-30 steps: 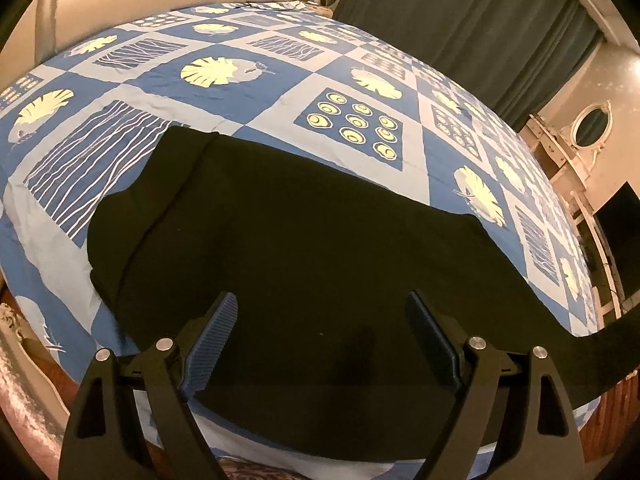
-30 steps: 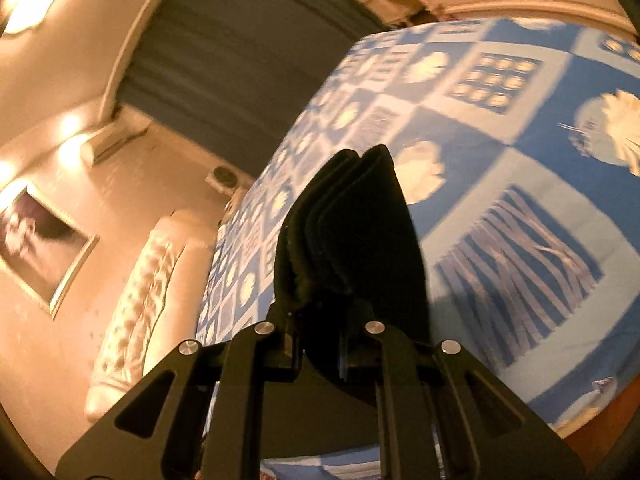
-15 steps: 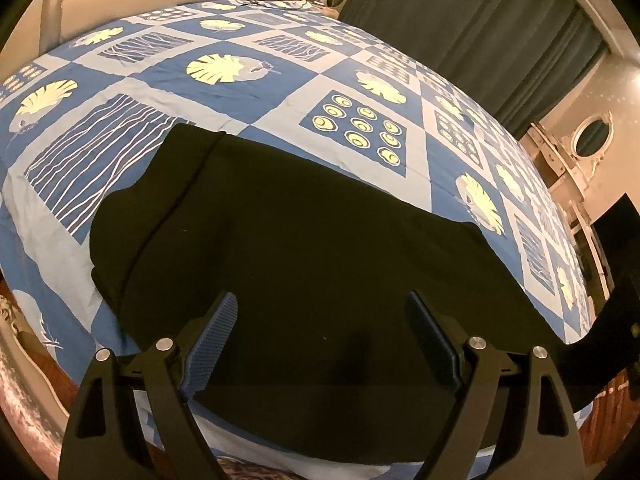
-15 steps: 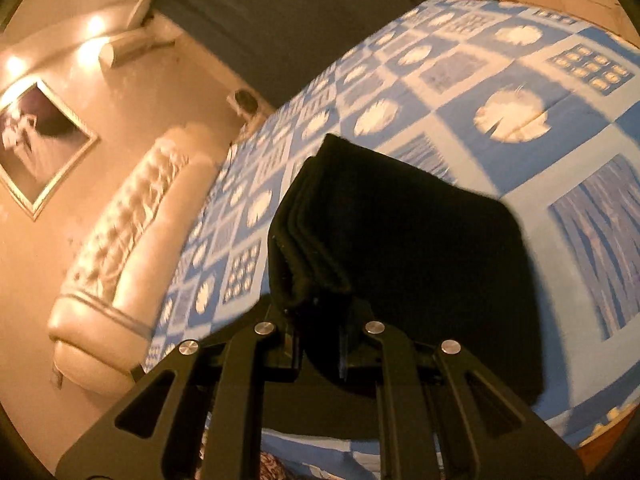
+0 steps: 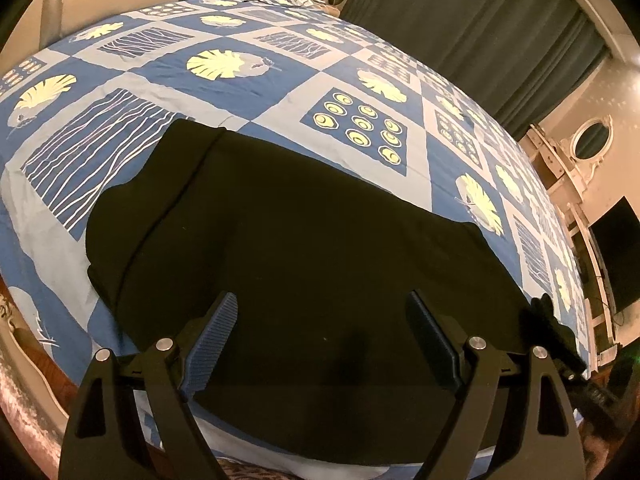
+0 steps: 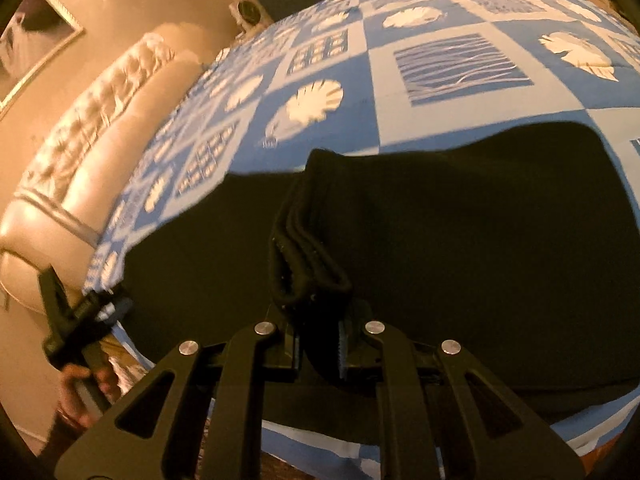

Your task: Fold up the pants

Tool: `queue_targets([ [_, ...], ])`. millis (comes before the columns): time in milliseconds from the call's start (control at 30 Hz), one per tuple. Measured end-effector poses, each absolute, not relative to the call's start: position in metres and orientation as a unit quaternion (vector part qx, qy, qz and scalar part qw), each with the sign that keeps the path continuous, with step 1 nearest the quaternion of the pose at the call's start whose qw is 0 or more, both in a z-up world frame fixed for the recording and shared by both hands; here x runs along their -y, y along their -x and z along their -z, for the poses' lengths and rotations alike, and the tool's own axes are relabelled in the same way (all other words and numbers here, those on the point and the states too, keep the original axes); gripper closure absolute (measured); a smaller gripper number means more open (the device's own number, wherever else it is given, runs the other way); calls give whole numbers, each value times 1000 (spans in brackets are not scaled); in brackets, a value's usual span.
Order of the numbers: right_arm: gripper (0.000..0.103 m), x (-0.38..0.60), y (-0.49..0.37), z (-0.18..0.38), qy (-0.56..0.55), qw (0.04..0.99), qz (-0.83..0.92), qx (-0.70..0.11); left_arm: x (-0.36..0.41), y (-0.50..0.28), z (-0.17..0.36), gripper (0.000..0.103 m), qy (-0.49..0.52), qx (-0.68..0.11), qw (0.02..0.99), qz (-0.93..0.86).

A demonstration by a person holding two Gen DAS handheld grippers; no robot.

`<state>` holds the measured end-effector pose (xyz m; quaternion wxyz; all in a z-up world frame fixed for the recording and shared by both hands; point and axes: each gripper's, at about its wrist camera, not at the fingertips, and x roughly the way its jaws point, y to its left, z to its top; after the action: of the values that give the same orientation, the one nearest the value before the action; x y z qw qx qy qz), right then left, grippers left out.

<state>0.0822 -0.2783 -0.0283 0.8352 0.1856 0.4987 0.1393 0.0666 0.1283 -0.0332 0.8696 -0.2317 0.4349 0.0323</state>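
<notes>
The black pants (image 5: 304, 240) lie flat on the blue patterned bed near its front edge, waistband end at the left. My left gripper (image 5: 320, 336) is open and empty, hovering just above the pants' near part. My right gripper (image 6: 320, 344) is shut on the bunched leg ends (image 6: 308, 264) of the pants (image 6: 480, 260) and holds them over the rest of the garment. The right gripper also shows at the right edge of the left wrist view (image 5: 560, 340). The left gripper shows at the left of the right wrist view (image 6: 76, 320).
The bed cover (image 5: 240, 92) is blue and white with leaf squares. A padded cream headboard (image 6: 80, 140) stands at one end. Dark curtains (image 5: 480, 32), a white dresser with an oval mirror (image 5: 592, 140) and a dark screen (image 5: 616, 256) line the far side.
My right gripper has carried the leg ends across toward the waistband side, laying the legs over the pants. The left gripper has barely moved.
</notes>
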Motion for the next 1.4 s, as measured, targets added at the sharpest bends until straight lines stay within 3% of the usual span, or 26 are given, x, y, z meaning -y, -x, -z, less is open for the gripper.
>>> queue_targets([
  [200, 90, 264, -76, 39, -148, 835, -145, -510, -127, -66, 33, 18, 229, -436, 870, -32],
  [300, 85, 259, -73, 42, -137, 832, -152, -515, -126, -66, 35, 18, 224, -437, 871, -31],
  [433, 71, 251, -66, 43, -128, 831, -167, -515, -125, -65, 36, 18, 223, -437, 871, -31],
  [533, 51, 246, -59, 39, -129, 827, -189, -514, -124, -65, 36, 18, 220, -438, 871, -31],
  [633, 41, 234, -49, 33, -125, 813, -230, -520, -122, -65, 37, 18, 213, -439, 872, -31],
  [833, 40, 265, -38, -4, -169, 795, -283, -509, -121, -65, 38, 18, 204, -441, 874, -29],
  [1033, 28, 394, -43, -40, -271, 822, -197, -461, -121, -66, 38, 18, 206, -440, 874, -31],
  [1200, 27, 505, -35, 13, -403, 775, -107, -474, -120, -66, 39, 18, 200, -440, 875, -34],
  [1400, 29, 508, -39, 69, -478, 708, -162, -494, -116, -65, 40, 18, 188, -444, 876, -36],
])
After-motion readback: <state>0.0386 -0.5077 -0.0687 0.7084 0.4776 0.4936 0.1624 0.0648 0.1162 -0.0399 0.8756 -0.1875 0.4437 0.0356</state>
